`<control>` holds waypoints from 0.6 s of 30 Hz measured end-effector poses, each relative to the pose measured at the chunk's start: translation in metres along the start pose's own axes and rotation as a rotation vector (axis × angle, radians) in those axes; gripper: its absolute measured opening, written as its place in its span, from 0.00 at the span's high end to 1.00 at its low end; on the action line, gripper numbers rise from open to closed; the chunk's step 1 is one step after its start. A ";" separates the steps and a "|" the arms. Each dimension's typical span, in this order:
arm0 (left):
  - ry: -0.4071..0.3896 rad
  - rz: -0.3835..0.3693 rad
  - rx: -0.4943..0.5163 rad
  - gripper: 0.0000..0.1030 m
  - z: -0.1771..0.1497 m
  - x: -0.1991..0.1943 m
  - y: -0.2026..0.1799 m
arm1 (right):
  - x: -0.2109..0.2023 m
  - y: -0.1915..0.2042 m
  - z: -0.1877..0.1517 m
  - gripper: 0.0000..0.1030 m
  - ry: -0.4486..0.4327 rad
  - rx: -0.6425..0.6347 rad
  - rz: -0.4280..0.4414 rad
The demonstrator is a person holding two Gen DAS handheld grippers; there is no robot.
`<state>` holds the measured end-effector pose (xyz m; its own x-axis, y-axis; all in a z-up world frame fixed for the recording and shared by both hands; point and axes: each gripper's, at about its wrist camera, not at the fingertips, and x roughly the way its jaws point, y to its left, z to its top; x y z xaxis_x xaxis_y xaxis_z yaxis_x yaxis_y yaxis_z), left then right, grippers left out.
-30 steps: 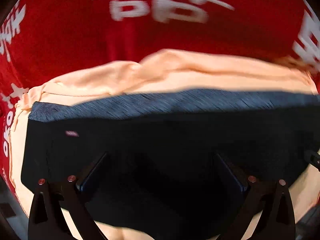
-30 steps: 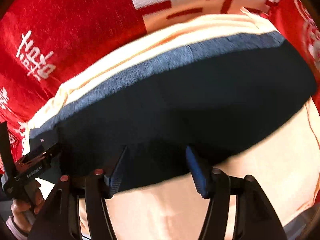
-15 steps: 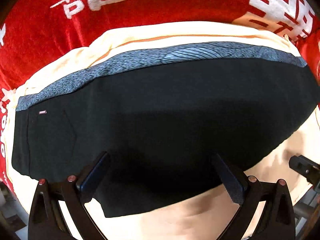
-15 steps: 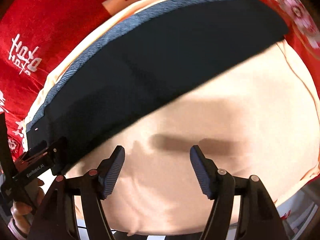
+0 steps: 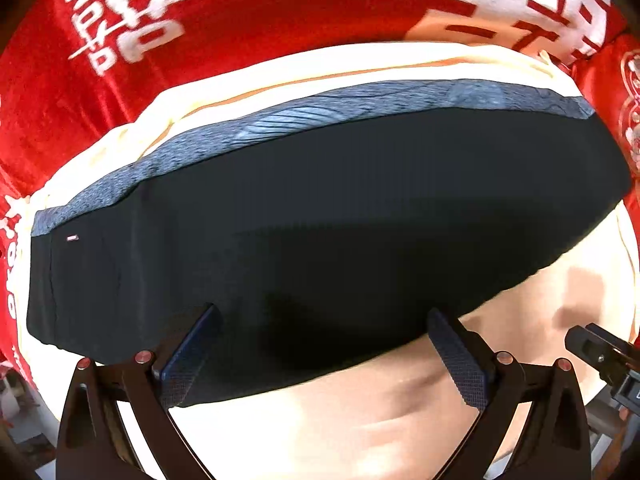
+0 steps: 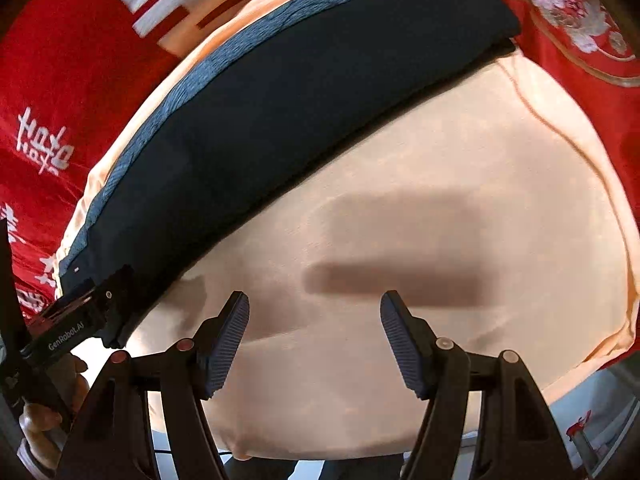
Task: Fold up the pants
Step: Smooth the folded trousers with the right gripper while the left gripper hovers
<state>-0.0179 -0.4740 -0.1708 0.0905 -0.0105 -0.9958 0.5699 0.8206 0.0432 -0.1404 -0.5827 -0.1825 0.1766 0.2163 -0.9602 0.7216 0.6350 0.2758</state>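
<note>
Fold apparently laid, release step: pants [image 5: 320, 216] flat across frame centre on peach cloth [image 6: 440, 208], left claw [image 5: 324, 356] and right claw [image 6: 316, 340] both spread wide and empty; next, probably regrasp near edge for another fold.

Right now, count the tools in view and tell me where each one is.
2. The left tool hangs open over the near edge of the black pants; the right tool hangs open over the peach cloth, clear of the pants.
</note>
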 end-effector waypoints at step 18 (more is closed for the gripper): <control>-0.013 0.021 0.017 0.00 0.060 0.003 -0.142 | -0.037 -0.113 0.095 0.64 -0.252 0.208 -0.084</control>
<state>-0.0490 -0.6246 -0.1754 0.1133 -0.0004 -0.9936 0.5817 0.8107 0.0660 -0.1646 -0.7333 -0.1820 0.2522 -0.0368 -0.9670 0.8573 0.4720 0.2057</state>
